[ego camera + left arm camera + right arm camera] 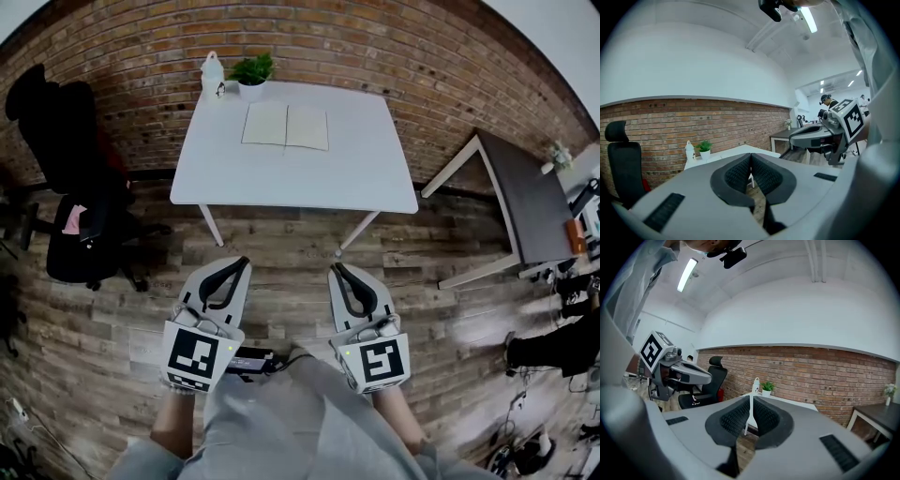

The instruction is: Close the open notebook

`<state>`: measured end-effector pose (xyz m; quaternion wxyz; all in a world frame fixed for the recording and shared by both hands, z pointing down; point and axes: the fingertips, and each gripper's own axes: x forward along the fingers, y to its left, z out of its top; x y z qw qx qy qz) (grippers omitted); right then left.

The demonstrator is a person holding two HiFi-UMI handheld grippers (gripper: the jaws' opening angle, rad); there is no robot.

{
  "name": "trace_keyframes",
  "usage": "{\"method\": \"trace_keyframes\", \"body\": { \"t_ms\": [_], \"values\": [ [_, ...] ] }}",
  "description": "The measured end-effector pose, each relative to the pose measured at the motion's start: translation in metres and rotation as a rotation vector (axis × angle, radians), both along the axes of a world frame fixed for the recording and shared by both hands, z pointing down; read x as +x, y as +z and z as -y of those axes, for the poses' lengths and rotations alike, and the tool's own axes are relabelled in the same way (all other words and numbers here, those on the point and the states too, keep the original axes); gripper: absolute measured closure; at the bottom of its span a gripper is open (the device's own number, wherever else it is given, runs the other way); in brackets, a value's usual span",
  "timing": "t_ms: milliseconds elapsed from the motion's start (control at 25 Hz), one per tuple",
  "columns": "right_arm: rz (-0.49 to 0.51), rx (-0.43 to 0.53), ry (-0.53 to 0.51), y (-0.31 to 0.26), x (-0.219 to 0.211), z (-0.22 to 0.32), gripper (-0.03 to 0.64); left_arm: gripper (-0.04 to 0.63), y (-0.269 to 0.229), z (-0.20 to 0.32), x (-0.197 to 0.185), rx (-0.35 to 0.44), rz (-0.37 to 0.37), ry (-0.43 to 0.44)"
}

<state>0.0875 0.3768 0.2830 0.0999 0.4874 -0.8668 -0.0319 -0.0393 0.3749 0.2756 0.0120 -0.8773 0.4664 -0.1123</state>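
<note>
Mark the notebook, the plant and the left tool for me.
notebook (286,127): head view, centre fold.
plant (252,69): head view, leaves.
left tool (241,263): head view, between its shut tips.

- We've got the table (291,183) standing ahead of us, its far edge against the brick wall (422,56).
- On it, towards the far side, lies the notebook (285,126).
- Behind the notebook, at the far left corner, we see the plant pot (252,77), with the bottle (213,73) just left of it.
- Left of the table sits the office chair (70,187); well off to the right stands a second table (525,197).
- Nearest us, the left gripper (241,263) and the right gripper (338,270) are side by side over the floor, short of the table.
</note>
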Motion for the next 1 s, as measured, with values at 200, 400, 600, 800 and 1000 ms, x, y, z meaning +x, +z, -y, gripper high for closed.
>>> {"method": "trace_keyframes", "body": {
  "t_ms": [200,400,600,800,1000],
  "values": [
    [-0.008,0.01,0.019,0.0,-0.007,-0.006,0.566,0.577,-0.001,-0.003,-0.009,0.01,0.004,0.011],
    [-0.019,0.017,0.027,-0.003,-0.01,-0.011,0.566,0.577,-0.002,-0.004,-0.011,0.02,-0.003,0.017],
    [-0.014,-0.006,0.039,-0.002,-0.009,-0.003,0.566,0.577,-0.008,0.004,-0.01,0.03,-0.029,0.007],
    [-0.012,-0.003,0.019,0.002,-0.011,0.019,0.566,0.577,-0.005,0.023,-0.009,0.025,-0.038,-0.005],
    [0.0,0.014,0.009,0.0,-0.006,0.056,0.566,0.577,-0.003,0.057,-0.005,0.009,-0.043,-0.016]
  ]
}}
